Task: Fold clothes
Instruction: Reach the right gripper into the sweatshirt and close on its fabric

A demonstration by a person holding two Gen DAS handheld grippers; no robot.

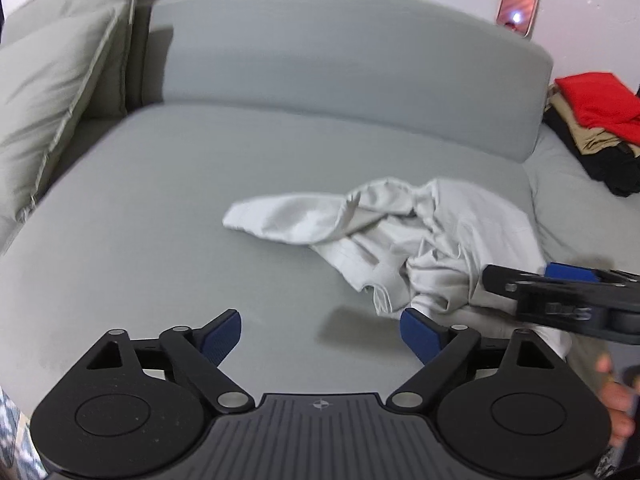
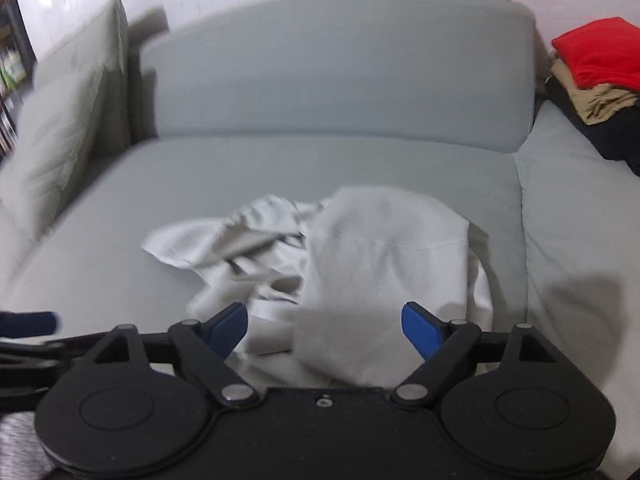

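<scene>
A crumpled pale grey-white garment (image 1: 400, 236) lies on the grey sofa seat (image 1: 160, 200), bunched toward the front right. My left gripper (image 1: 320, 336) is open over bare seat, its right pad touching the garment's near edge. My right gripper (image 2: 325, 330) is open, low over the garment (image 2: 360, 264), with cloth lying between its blue pads but not pinched. In the left wrist view the right gripper (image 1: 560, 292) reaches in from the right edge above the garment.
A stack of folded clothes (image 1: 596, 124), red on top of tan and black, sits on the sofa's right cushion. A pale cushion (image 1: 52, 92) leans at the left arm. A pink phone (image 1: 518, 0) rests on top of the backrest (image 1: 340, 60). A hand (image 1: 616, 392) shows at lower right.
</scene>
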